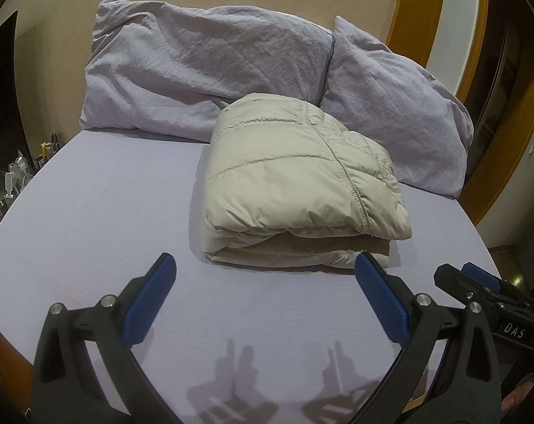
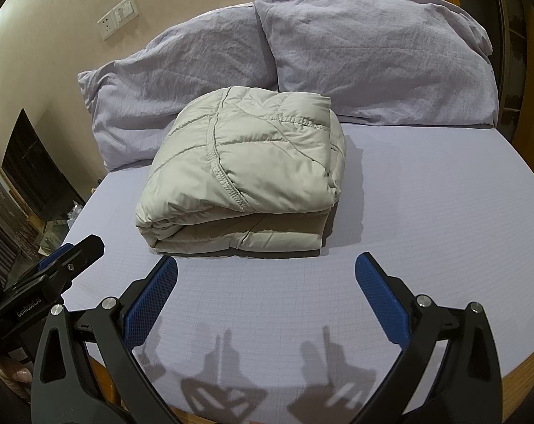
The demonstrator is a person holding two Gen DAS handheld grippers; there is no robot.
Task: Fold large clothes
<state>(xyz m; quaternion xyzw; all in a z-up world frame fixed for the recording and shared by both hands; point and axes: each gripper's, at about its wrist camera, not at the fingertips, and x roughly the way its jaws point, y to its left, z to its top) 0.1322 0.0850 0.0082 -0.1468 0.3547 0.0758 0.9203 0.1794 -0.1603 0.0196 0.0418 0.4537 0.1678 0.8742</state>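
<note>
A beige quilted jacket (image 1: 295,180) (image 2: 245,173) lies folded into a thick rectangular bundle on the lilac bed sheet (image 1: 100,212) (image 2: 426,212). My left gripper (image 1: 265,265) is open, its blue pads wide apart, hovering just short of the bundle's near edge with nothing between them. My right gripper (image 2: 267,265) is open too, held in front of the bundle's near edge, empty. In the left wrist view the right gripper shows at the right edge; in the right wrist view the left gripper shows at the left edge.
Two lilac pillows (image 1: 203,67) (image 1: 401,123) lean against the beige wall behind the jacket, seen also as pillows (image 2: 182,88) (image 2: 376,53). A wall socket plate (image 2: 118,16) sits above. A wooden frame (image 1: 415,17) stands at the right; a cluttered dark side area (image 1: 16,169) is at the left.
</note>
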